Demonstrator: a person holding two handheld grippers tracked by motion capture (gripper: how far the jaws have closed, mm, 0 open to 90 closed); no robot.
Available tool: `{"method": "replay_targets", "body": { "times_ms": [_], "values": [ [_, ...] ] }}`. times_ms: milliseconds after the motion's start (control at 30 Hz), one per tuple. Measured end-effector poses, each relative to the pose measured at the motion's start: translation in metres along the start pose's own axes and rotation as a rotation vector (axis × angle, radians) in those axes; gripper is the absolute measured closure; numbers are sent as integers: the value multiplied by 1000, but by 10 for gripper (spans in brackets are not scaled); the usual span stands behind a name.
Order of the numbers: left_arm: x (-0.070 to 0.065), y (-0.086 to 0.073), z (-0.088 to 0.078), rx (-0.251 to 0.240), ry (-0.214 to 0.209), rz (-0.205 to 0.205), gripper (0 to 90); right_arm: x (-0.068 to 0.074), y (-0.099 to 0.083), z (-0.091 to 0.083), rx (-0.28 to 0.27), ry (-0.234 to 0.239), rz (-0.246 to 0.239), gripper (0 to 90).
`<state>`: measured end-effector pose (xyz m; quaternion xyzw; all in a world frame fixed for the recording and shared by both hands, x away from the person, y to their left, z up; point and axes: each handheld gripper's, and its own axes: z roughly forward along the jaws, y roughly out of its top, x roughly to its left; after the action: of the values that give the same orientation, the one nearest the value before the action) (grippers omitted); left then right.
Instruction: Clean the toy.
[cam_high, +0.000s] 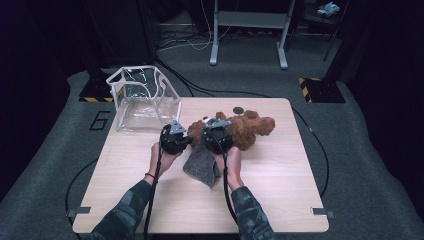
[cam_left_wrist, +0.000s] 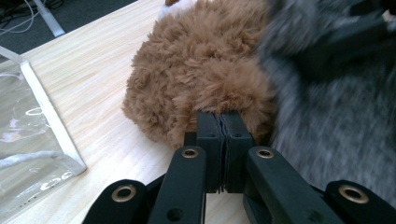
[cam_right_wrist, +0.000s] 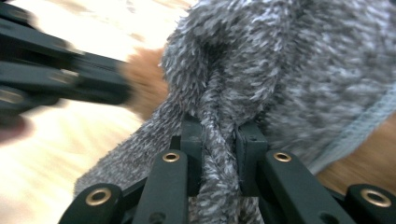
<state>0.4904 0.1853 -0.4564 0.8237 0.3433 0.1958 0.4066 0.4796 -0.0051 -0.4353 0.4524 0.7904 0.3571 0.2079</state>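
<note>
Left gripper (cam_left_wrist: 223, 122): black jaws pressed together, pads meeting face to face at the edge of the brown shaggy plush toy (cam_left_wrist: 201, 70). Whether a tuft of pile is nipped between them I cannot tell — the pads look closed on themselves, tips touching the fur.

Right gripper (cam_right_wrist: 219, 135): jaws narrow, clamped on a bunched fold of the grey fuzzy knit cloth (cam_right_wrist: 289, 79); the fold runs up between the pads and spreads above them. Blurred view.

In the high view both hands sit mid-table, left gripper (cam_high: 174, 136) just beside right gripper (cam_high: 217, 134). The grey cloth (cam_high: 201, 167) hangs from the right jaws down to the light wooden table (cam_high: 270, 200), overlapping the near end of the plush toy (cam_high: 250, 129), which lies on its side right of centre. A clear plastic bag with white edging (cam_high: 142, 100) stands open at the far left corner, apart from the toy.

Handling judgement: cloth is light, limp, non-slip — a pinch on any gathered fold should hold, but it will drape and drag. The toy is soft, light, compressible; take a limb or a thick tuft, since surface pile alone may slip out.
</note>
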Motion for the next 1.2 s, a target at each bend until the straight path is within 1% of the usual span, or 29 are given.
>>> {"method": "replay_targets", "body": {
  "times_ms": [33, 67, 167, 233, 267, 300, 333, 367, 400, 433, 467, 500, 567, 600, 633, 700, 733, 767, 800, 867, 900, 933, 1000, 1167, 1200],
  "values": [
    [1, 0, 1, -6, 4, -3, 884, -6, -3, -2, 5, -24, 9, 773],
    [1, -1, 1, -9, 4, -6, 883, -14, -6, -4, 14, -64, 32, 774],
    [2, -1, 1, -17, 3, -10, 884, -35, -16, -12, 15, -91, 88, 776],
    [1, 0, 1, -16, 9, -5, 883, -45, -23, -20, 2, -127, 85, 775],
    [0, 1, 1, -10, 7, -5, 879, -46, -25, -23, -1, -129, 81, 775],
    [0, 1, 1, -8, 9, -7, 856, -45, -27, -25, -3, -115, 85, 774],
    [0, 1, 1, -8, 9, -7, 813, -45, -27, -25, -3, -115, 85, 774],
    [-1, 2, 2, -10, 15, -5, 813, -45, -28, -26, -10, -107, 61, 774],
    [-3, 3, 3, -5, 16, 3, 711, -34, -29, -26, -16, -62, 37, 774],
    [-5, 4, 4, -9, 21, 5, 708, -29, -28, -24, -11, -42, 31, 774],
    [-5, 4, 4, -11, 24, 5, 727, -19, -26, -18, 2, -17, 14, 774],
    [-5, 4, 4, -12, 27, 4, 762, -14, -25, -14, 5, 5, -9, 774],
    [-5, 4, 6, -14, 28, -5, 832, 0, -24, 0, 21, 53, -18, 773],
    [-4, 3, 7, -13, 29, -5, 857, 5, -25, 8, 35, 91, -25, 773],
    [-3, 3, 7, -14, 27, -9, 865, 7, -25, 13, 29, 99, -34, 773],
    [-2, 2, 7, -10, 27, -8, 874, 11, -27, 24, 49, 121, -13, 774],
    [-2, 2, 7, -9, 29, -8, 876, 10, -29, 28, 56, 115, -13, 774],
    [-1, 2, 7, -3, 25, -4, 877, 9, -30, 31, 63, 108, -1, 774],
    [-1, 2, 7, -9, 27, -8, 877, 5, -32, 33, 68, 108, 12, 774],
    [0, 2, 7, -11, 27, -10, 879, -2, -35, 32, 69, 90, 36, 774],
    [0, 1, 8, -13, 27, -10, 879, -6, -37, 31, 73, 85, 50, 775],
    [0, 1, 8, -15, 25, -12, 878, -12, -39, 28, 77, 68, 64, 774],
    [1, 1, 8, -14, 25, -8, 879, -22, -43, 24, 71, 49, 77, 774],
    [1, 1, 7, -14, 18, -11, 878, -57, -57, 8, 72, -11, 138, 774],
    [1, 1, 7, -13, 20, -6, 878, -65, -60, 5, 72, -23, 150, 774]
  ]
}}
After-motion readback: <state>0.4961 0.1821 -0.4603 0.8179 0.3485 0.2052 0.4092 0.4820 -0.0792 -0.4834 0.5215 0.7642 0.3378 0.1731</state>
